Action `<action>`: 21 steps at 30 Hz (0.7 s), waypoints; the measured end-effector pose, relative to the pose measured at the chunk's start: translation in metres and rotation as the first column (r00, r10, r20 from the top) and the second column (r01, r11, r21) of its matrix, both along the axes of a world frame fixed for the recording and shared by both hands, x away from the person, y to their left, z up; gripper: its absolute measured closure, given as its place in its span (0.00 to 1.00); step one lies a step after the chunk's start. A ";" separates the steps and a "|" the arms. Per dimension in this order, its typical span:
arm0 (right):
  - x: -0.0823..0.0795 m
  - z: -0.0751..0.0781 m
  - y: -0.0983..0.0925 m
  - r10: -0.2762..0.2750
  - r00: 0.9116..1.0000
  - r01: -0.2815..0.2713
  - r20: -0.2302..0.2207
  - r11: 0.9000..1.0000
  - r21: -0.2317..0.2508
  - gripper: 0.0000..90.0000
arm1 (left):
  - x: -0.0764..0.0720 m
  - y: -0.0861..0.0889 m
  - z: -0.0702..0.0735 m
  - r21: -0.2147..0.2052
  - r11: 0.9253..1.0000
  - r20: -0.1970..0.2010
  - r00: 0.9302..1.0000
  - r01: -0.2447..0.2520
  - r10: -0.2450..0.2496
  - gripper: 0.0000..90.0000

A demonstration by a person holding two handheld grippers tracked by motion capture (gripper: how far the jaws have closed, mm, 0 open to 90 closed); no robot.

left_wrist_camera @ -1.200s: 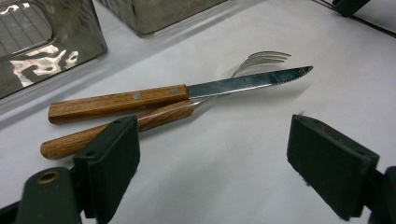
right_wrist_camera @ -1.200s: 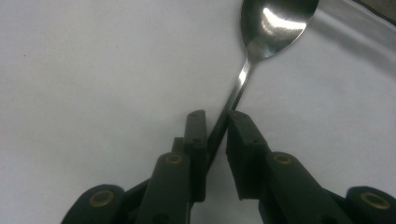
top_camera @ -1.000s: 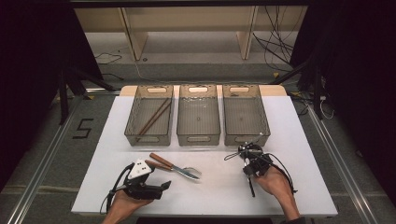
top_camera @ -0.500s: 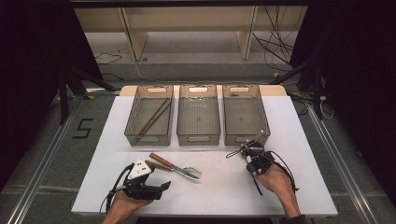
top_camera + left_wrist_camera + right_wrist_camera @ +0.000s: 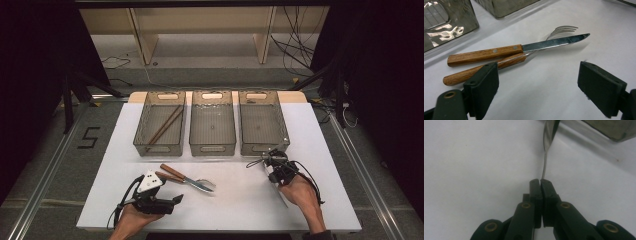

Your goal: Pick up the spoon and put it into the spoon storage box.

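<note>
Now pinching a thin shiny metal utensil (image 5: 545,157) between right gripper (image 5: 540,180) jaws, just closing; holding left gripper (image 5: 537,82) wide near wooden-handled steak knife (image 5: 506,51).

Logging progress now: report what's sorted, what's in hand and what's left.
Done: two brown wooden chopsticks lie in the left clear plastic bin. In hand: the right gripper, jaws just closed, pinches a thin metal utensil handle. Left: the wooden-handled knife and wooden-handled fork lie crossed on the white table before the open left gripper.
</note>
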State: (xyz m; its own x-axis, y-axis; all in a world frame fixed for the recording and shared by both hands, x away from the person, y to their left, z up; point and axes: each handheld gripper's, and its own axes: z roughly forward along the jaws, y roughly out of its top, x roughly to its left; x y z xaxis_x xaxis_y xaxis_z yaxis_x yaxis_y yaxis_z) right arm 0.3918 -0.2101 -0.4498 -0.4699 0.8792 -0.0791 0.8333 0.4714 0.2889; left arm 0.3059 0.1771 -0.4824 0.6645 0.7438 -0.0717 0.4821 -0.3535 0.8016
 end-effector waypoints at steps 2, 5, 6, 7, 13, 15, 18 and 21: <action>0.000 0.000 0.000 -0.003 1.000 0.003 0.002 1.000 -0.008 0.99 | 0.000 0.000 0.000 -0.002 1.000 -0.002 1.000 0.000 0.000 0.19; -0.001 0.000 0.001 0.008 1.000 -0.008 0.007 1.000 -0.024 0.99 | 0.000 -0.001 0.000 -0.001 1.000 -0.001 1.000 0.001 -0.001 0.19; -0.001 -0.001 0.002 0.013 1.000 -0.013 0.008 1.000 -0.028 0.99 | 0.000 -0.001 0.000 -0.002 1.000 -0.001 1.000 -0.001 0.001 0.19; -0.001 -0.002 0.003 0.016 1.000 -0.016 0.006 1.000 -0.027 0.98 | 0.000 0.000 0.000 0.000 1.000 0.000 1.000 0.000 0.000 0.19; -0.002 0.000 0.001 0.015 1.000 -0.014 0.021 0.999 -0.043 1.00 | 0.000 0.000 0.000 -0.002 1.000 0.000 1.000 -0.003 0.003 0.20; -0.001 0.000 -0.002 0.013 1.000 -0.013 0.022 1.000 -0.024 1.00 | 0.000 0.000 0.000 -0.003 1.000 -0.001 1.000 -0.001 0.001 0.20; -0.001 -0.001 -0.002 0.015 1.000 -0.014 0.013 1.000 -0.018 0.99 | 0.000 -0.001 0.000 0.001 1.000 -0.001 1.000 0.001 -0.001 0.20; 0.000 -0.001 -0.003 0.009 1.000 -0.009 0.014 1.000 -0.016 0.99 | 0.000 -0.001 0.000 -0.002 1.000 0.000 1.000 0.001 -0.001 0.20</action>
